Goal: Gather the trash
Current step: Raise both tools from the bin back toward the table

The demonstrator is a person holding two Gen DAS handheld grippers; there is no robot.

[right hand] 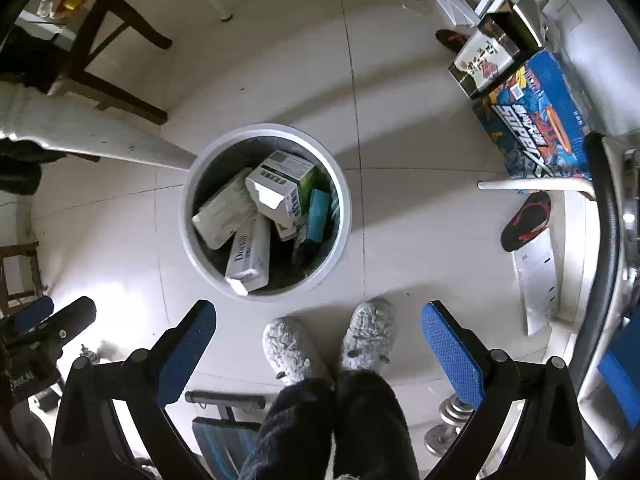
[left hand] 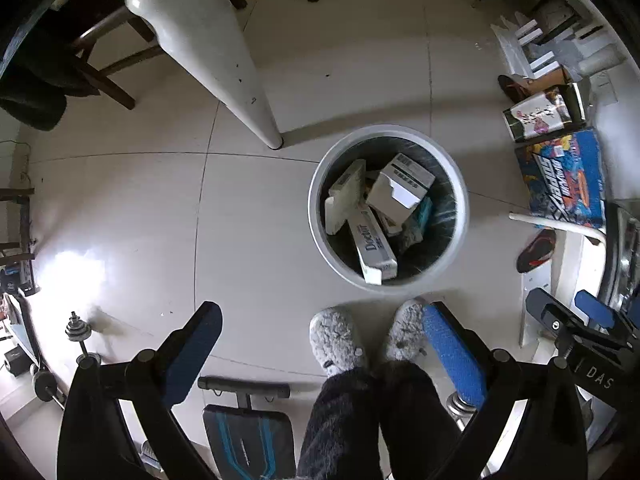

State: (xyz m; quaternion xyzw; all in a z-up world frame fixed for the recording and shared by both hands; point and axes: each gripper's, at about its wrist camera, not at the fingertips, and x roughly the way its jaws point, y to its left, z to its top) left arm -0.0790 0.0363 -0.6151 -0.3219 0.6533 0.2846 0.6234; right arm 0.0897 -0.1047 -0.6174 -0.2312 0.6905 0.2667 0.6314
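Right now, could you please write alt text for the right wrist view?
A round white bin on a tiled floor holds several cardboard boxes, seen from above. The right gripper hangs open and empty over the person's grey slippers.

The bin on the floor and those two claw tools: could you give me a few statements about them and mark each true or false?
1. The bin holds several cardboard boxes. True.
2. The left gripper is clamped on a box. False: its jaws are wide apart and hold nothing.
3. The right gripper is open and holds nothing. True.
4. The bin lies tipped on its side. False: it stands upright.
5. The person wears fluffy grey slippers. True.
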